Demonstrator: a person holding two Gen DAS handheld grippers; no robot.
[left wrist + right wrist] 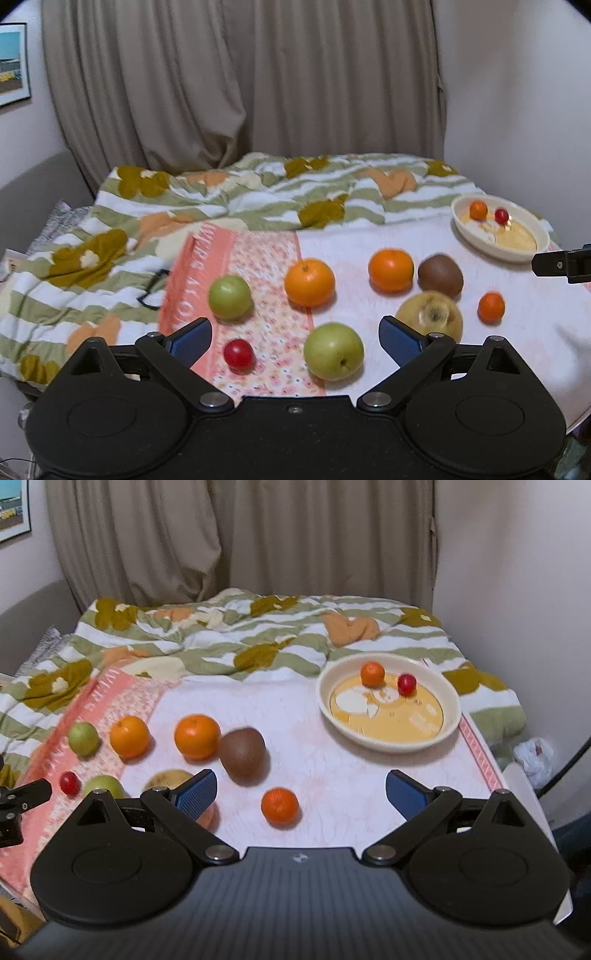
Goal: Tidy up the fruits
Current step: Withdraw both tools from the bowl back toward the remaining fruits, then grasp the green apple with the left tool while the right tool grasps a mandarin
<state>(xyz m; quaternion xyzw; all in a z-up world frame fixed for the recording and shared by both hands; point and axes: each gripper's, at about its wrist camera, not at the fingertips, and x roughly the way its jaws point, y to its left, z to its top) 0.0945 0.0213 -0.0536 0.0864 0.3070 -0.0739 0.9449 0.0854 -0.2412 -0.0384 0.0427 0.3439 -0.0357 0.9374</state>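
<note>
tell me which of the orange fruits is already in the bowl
The small orange one sitting in the cream bowl beside a small red fruit. The other three orange fruits, two large and one small, lie on the towel outside it.

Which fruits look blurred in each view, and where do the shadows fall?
Left wrist view: the brown oval kiwi and the yellow pear are smeared; the large round orange stays fairly sharp, with a soft shadow beneath it. Right wrist view: the kiwi is blurred again; the cream ceramic bowl is sharp.
</note>
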